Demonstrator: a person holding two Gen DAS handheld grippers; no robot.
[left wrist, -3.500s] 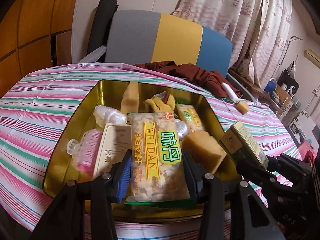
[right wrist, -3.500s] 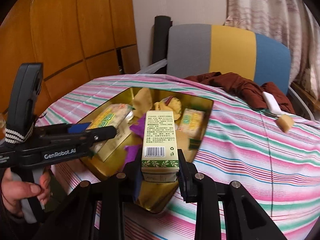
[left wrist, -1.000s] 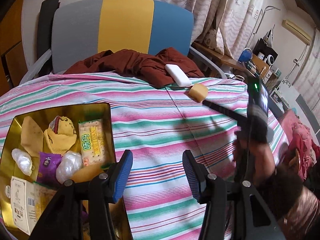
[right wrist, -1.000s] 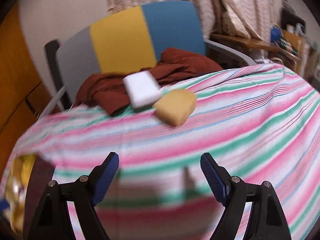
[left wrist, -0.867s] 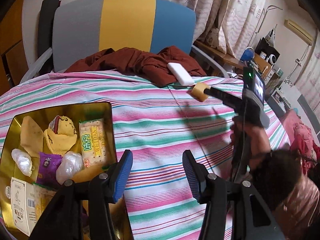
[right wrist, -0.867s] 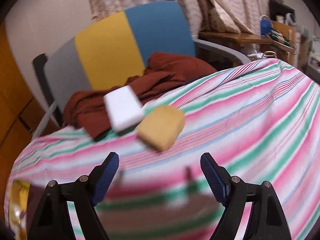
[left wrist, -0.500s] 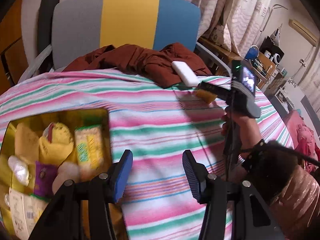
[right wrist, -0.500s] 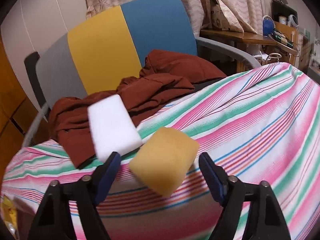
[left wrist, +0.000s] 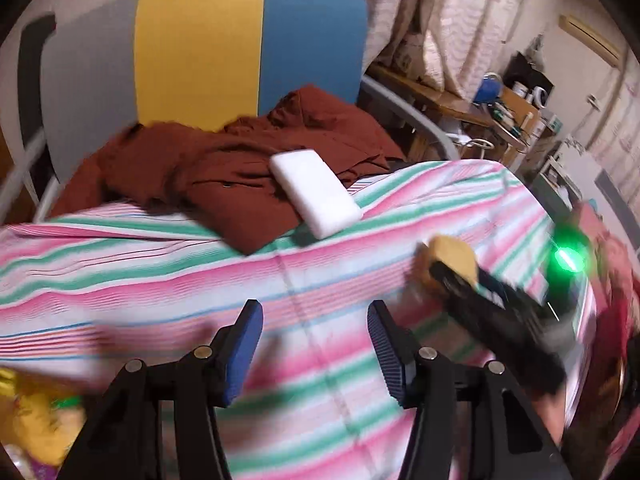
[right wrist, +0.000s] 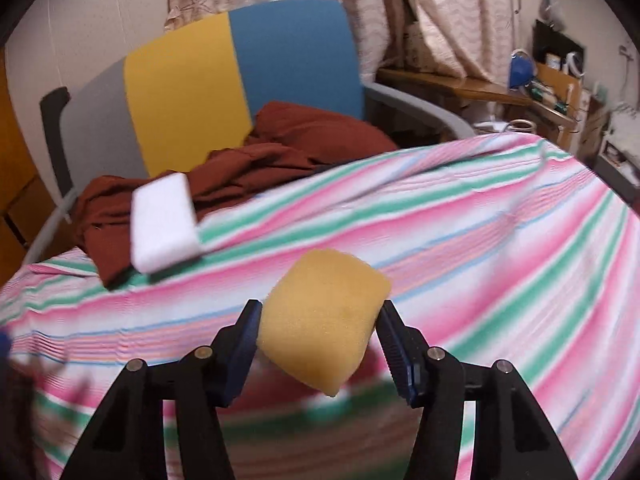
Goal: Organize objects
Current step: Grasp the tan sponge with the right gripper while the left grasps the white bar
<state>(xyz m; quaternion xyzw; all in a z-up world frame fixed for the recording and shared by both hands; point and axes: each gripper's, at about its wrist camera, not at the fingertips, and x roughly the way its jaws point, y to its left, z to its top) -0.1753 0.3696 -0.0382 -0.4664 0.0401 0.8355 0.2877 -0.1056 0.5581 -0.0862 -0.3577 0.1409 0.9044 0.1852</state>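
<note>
The right tool, wide apart a second ago, is closing onto the yellow sponge at lower centre, pads now touching it; the left tool is hovering released over the striped counter, its jaws opening slightly.

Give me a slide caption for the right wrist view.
Right gripper closing its jaws on a yellow sponge over the striped tablecloth.

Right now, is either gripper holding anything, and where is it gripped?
The right gripper has been closing on the yellow sponge, its pads against the two opposite sides. The left gripper holds nothing, jaws apart.
</note>
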